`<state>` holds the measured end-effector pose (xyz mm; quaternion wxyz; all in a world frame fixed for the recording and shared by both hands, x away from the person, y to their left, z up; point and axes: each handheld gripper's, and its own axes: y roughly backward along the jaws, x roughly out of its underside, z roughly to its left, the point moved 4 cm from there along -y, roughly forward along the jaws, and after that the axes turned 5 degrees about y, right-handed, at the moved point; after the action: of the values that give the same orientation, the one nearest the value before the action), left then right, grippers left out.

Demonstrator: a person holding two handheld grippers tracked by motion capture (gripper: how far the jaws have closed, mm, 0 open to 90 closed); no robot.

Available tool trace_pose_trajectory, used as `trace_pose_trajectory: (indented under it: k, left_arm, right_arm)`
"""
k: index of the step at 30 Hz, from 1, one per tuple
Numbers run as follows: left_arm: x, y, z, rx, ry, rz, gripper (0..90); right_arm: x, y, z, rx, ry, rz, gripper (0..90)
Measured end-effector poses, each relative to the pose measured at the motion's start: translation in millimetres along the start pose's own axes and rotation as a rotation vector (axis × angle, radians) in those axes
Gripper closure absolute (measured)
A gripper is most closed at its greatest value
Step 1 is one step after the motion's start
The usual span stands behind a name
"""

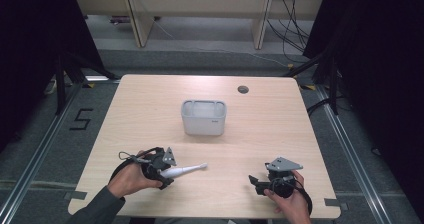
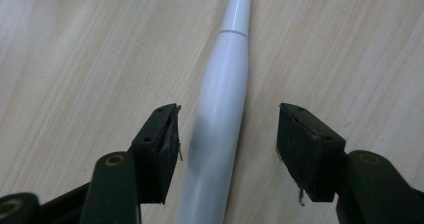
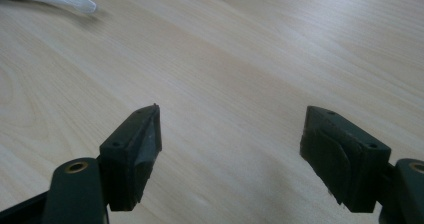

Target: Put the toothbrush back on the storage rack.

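On the pale wooden table (image 1: 150,104), a grey bin (image 1: 203,117) stands near the middle. Nearer the person than that bin and off to its left lies the white electric toothbrush (image 2: 220,119), brush head aimed back toward the bin's side. The left gripper (image 2: 227,134) straddles its thick handle, jaws wide and not yet touching. It looks light, rigid and glossy, so likely slippery; the fat handle section seems the safest hold. The right gripper (image 3: 230,144), nearer than the bin and rightward, hangs wide open over bare wood.
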<state>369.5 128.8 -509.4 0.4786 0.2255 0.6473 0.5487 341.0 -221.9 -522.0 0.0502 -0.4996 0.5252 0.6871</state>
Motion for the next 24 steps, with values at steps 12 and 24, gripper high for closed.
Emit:
trace_pose_trajectory:
  k: [12, 24]
  left_arm:
    - [-6.8, -9.4, 3.9, 0.023, 0.001, 0.046, 51.9]
    - [-13.4, -16.1, 8.0, 0.039, -0.028, 0.091, 59.3]
  right_arm:
    - [0.2, 0.2, 0.9, -0.004, -0.016, 0.005, 25.0]
    - [0.3, 0.3, 0.9, -0.007, -0.017, 0.006, 25.0]
